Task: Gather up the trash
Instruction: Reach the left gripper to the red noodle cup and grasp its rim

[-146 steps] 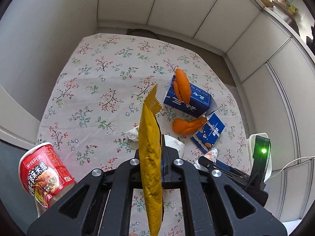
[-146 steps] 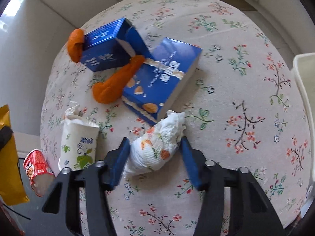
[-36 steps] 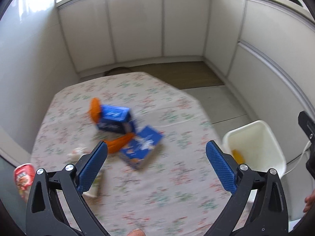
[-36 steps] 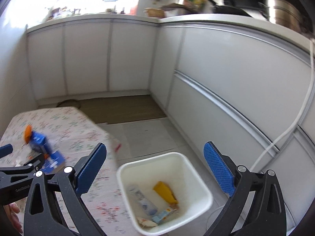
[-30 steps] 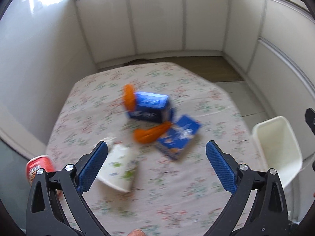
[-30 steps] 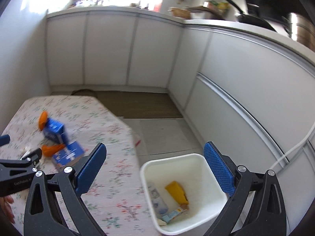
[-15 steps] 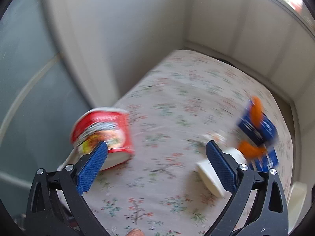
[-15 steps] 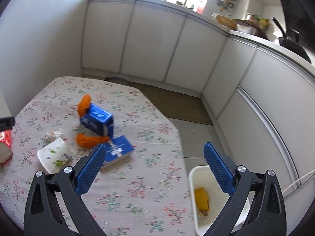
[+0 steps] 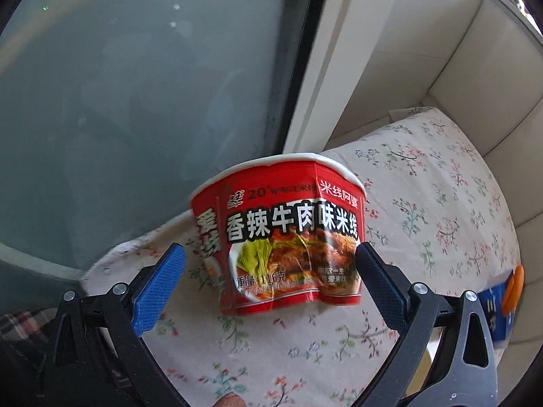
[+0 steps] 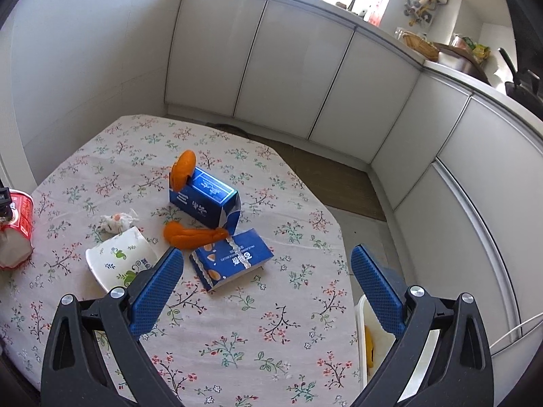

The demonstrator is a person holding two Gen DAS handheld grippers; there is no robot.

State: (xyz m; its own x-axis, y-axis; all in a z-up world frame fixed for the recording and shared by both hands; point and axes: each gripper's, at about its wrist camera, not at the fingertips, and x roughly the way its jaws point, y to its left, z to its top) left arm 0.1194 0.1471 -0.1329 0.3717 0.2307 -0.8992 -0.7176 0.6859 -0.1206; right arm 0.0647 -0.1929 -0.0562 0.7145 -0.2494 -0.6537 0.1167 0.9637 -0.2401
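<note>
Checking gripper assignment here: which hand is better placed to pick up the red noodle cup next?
Left. The left gripper is open with the red noodle cup between its fingers. The right gripper hangs open above the table, far from it.

The left tool (image 9: 269, 268) has swung over to straddle the noodle cup (image 9: 285, 237).

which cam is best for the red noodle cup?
Left wrist: the red paper noodle cup fills mid-frame between the open jaws, label readable. Right wrist shows only a sliver of it at the left edge of the floral tablecloth.
</note>
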